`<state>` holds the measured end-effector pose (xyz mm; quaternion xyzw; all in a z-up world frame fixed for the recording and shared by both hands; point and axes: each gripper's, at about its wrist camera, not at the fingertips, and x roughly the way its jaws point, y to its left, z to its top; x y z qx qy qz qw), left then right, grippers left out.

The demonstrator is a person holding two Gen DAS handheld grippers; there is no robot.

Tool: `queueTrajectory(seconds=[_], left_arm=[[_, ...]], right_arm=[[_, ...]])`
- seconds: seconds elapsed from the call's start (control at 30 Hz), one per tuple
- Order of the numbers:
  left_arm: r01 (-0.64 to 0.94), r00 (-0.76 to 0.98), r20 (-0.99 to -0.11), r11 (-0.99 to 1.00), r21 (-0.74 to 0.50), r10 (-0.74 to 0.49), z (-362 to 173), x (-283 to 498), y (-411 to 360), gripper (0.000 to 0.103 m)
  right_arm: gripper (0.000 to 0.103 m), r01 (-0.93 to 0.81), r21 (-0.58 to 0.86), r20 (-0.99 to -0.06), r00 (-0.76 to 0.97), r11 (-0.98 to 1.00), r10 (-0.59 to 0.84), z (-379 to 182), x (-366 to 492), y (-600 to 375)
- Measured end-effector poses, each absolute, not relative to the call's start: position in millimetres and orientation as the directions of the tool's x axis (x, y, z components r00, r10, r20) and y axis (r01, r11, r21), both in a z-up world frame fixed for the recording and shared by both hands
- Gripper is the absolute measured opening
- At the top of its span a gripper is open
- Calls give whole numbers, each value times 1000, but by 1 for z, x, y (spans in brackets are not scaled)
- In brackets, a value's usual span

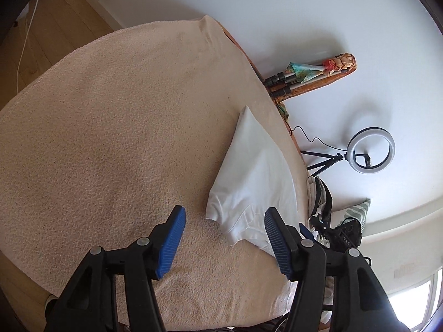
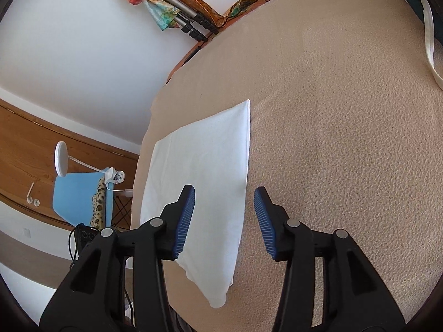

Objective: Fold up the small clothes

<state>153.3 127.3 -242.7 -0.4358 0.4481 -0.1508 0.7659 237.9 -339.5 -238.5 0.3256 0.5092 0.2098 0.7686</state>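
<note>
The left gripper (image 1: 224, 221) has its blue-padded fingers (image 1: 174, 244) spread well apart and holds nothing; between the tips lie the beige towel (image 1: 110, 127) that covers the desk and the near corner of the folded white garment (image 1: 252, 177), whose sleeve end reaches toward the right-hand pad without being pinched. The right gripper (image 2: 224, 196) also has its fingers (image 2: 185, 218) parted, about half open, with nothing gripped; its left pad hangs over the garment (image 2: 205, 163) and its right pad over bare towel (image 2: 346, 138), so the garment's long folded edge runs up through the gap. Whether either set of pads touches the cloth cannot be told. In the right wrist view the garment lies flat as a neat rectangle near the left edge of the desk, its far corner pointing toward the wall. A white strap (image 2: 429, 41) trails onto the towel at the far right. Beyond the desk, bundled tripod legs (image 2: 191, 25) with coloured scarves lean by the white wall; a ring light (image 1: 371, 149) on a small tripod stands beside the desk in the left wrist view, and a blue chair (image 2: 77, 193) with a leopard-print cloth and a white lamp (image 2: 61, 159) show in the right wrist view.
</note>
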Motion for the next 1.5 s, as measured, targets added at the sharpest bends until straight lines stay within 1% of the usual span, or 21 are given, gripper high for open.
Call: queueTrajectory(seconds=[0.2,0.33,0.5,0.7,0.77,0.8,0.83,0.87,0.93,0.97,1.03,1.1,1.33,1.5], left_arm=[[-146,514,-554,570,-809,-655,-246,169,109,60],[-143,499,-562,577,-804,-660,-250,178,99,60],[-147,514,-542,555,-819,-665,-253,184,98,59],[-146,520,-541,555,-819,-661,-255,194,100,49],[-147,525,-544,559,-816,-655,-255,199,99,45],[-145,527,-551,570,-809,-647,-255,201,99,38],[-143,528,-564,588,-796,-635,-254,204,98,32],[-141,530,-573,601,-786,-625,-254,206,96,30],[-137,532,-589,624,-769,-609,-253,208,93,18],[-131,531,-598,639,-758,-600,-251,208,91,16],[-115,537,-599,652,-750,-594,-246,208,89,13],[-89,544,-603,674,-734,-584,-240,208,86,12],[-8,567,-609,736,-677,-554,-213,204,72,9],[41,570,-597,745,-666,-565,-197,203,60,9]], right_arm=[[47,53,754,-619,394,655,680,-252,241,-337],[47,74,759,-619,394,647,680,-257,240,-335],[47,73,775,-600,398,628,694,-260,242,-333],[47,76,796,-575,407,601,710,-264,252,-324],[44,89,800,-571,415,593,709,-267,257,-320],[41,95,802,-570,417,589,708,-268,258,-318],[36,100,801,-572,417,590,706,-269,260,-316],[33,106,798,-577,417,593,702,-270,261,-313],[21,114,780,-601,410,615,686,-270,264,-308],[18,109,768,-614,408,631,676,-268,264,-305],[13,88,740,-638,408,667,654,-261,264,-300],[11,59,710,-657,414,702,630,-251,263,-295],[10,-26,586,-727,426,810,539,-219,264,-272],[10,-78,540,-733,445,838,514,-198,261,-261]])
